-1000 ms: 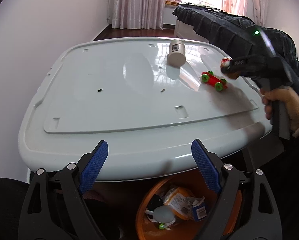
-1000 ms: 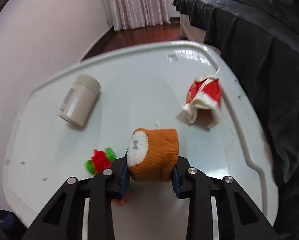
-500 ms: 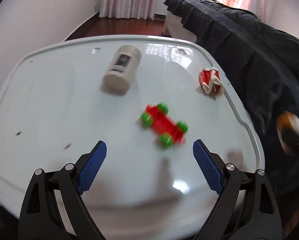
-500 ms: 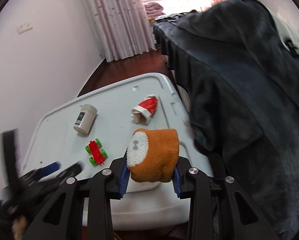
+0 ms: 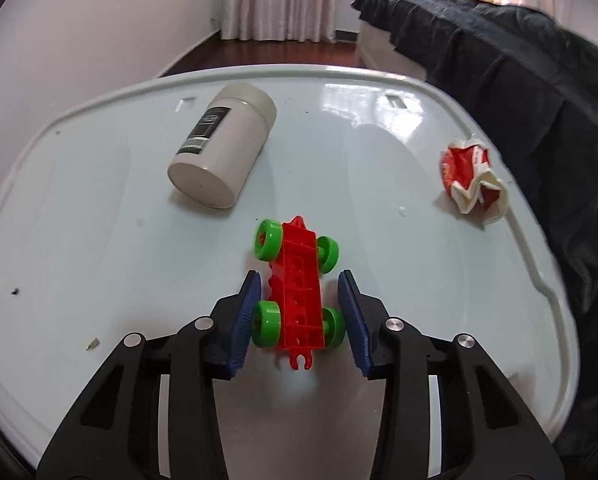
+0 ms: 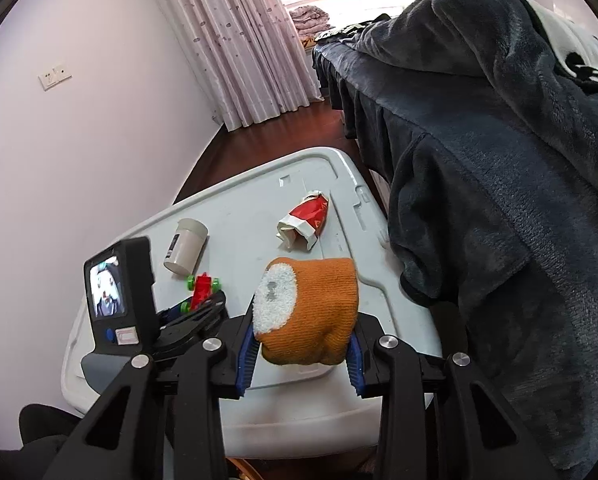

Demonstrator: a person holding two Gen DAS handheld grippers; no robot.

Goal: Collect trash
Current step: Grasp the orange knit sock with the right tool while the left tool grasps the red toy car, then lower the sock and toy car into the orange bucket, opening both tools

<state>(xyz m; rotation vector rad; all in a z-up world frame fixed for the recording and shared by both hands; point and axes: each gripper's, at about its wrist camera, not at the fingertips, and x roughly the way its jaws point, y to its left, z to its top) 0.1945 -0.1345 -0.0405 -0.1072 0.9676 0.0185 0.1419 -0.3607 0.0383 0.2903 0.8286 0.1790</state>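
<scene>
Lying sideways on worktop (image 5: pixel 99 240), white jar (image 5: pixel 223 148) showing unreadable dark label. Left tongs (image 5: pixel 303 312) closing around red toy car (image 5: pixel 299 288); right tongs (image 6: pixel 299 354) gripping orange sock (image 6: pixel 311 312) above worktop edge.

one toy car (image 5: pixel 298 286), one white jar (image 5: pixel 224 145), one crumpled wrapper (image 5: pixel 473 179), one orange sock (image 6: pixel 309 316).

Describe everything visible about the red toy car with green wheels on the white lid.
The red toy car is a flat plastic building-block chassis with studs on top, four bright green wheels and a hook at each end. It sits upright on its wheels on the glossy white lid, lengthwise between the blue pads of the left tongs, which are closing around its near wheels; firm contact cannot be told. A white jar lies apart behind it.
</scene>
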